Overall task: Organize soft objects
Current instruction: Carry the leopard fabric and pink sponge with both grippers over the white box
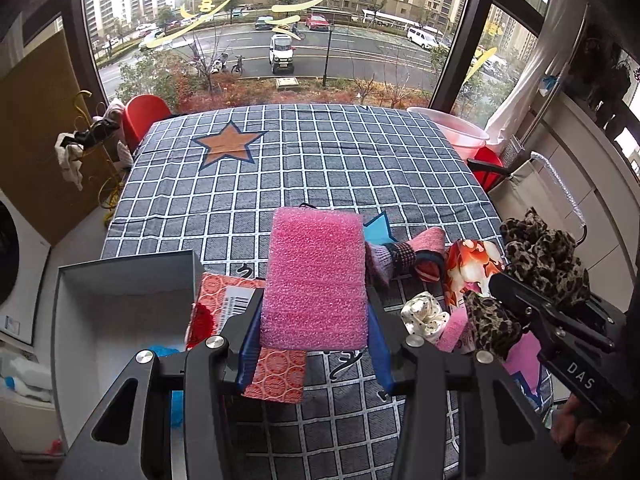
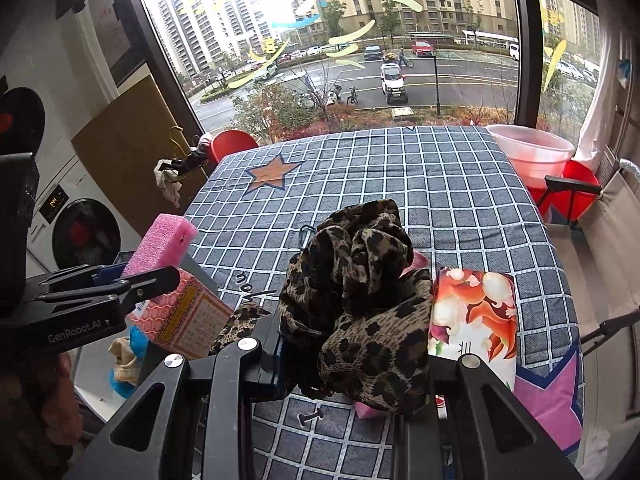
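Observation:
My left gripper (image 1: 314,320) is shut on a pink foam sponge (image 1: 316,276) and holds it above the table's near edge; the sponge also shows in the right wrist view (image 2: 160,246). My right gripper (image 2: 352,340) is shut on a bunched leopard-print cloth (image 2: 360,292), lifted above the table; the cloth shows at the right of the left wrist view (image 1: 544,252). A grey open box (image 1: 120,300) stands at the near left, with blue soft items inside. Beside it lies a red patterned tissue pack (image 1: 276,372).
The table carries a checked grey-blue cloth (image 1: 320,168). On its near right lie a floral tissue pack (image 2: 476,312), a polka-dot scrunchie (image 1: 424,314) and knitted pieces (image 1: 404,258). A pink basin (image 2: 532,152) sits far right. A washing machine (image 2: 80,232) stands at the left.

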Demonstrator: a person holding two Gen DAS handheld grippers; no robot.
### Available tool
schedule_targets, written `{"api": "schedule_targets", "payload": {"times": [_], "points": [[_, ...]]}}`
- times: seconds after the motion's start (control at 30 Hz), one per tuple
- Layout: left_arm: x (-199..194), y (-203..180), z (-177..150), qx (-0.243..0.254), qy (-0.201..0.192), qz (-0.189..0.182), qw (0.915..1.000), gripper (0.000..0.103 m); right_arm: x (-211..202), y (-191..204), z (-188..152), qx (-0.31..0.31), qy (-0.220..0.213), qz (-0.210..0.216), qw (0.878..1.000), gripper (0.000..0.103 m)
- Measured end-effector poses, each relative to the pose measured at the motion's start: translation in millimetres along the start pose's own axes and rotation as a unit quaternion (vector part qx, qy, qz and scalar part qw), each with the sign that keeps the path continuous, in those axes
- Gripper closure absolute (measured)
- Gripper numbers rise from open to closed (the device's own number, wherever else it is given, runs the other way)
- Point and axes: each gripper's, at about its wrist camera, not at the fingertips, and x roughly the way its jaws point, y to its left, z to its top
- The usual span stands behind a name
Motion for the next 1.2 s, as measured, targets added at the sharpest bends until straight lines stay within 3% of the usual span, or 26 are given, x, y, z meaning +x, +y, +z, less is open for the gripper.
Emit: {"api": "schedule_targets", "payload": {"times": [0.7, 0.93, 1.2], "points": [[-35.8, 91.0, -30.2, -0.057, -0.025, 0.041, 0.9972, 0.054, 6.8, 105.2, 14.5, -0.078, -0.016, 0.046, 0.996, 0.075], [-35.8, 125.8, -58.9, -0.083, -0.013, 0.052, 0.9952, 0.054, 21.0, 151.6, 0.7, -0.119, -0.007, 0.073, 0.99, 0.075], [-23.0, 183.4, -99.6, -0.153, 0.014, 0.057, 0.9864, 0.054, 48.4, 210.0, -9.0, -0.184, 0.009, 0.085, 0.979, 0.075]]}}
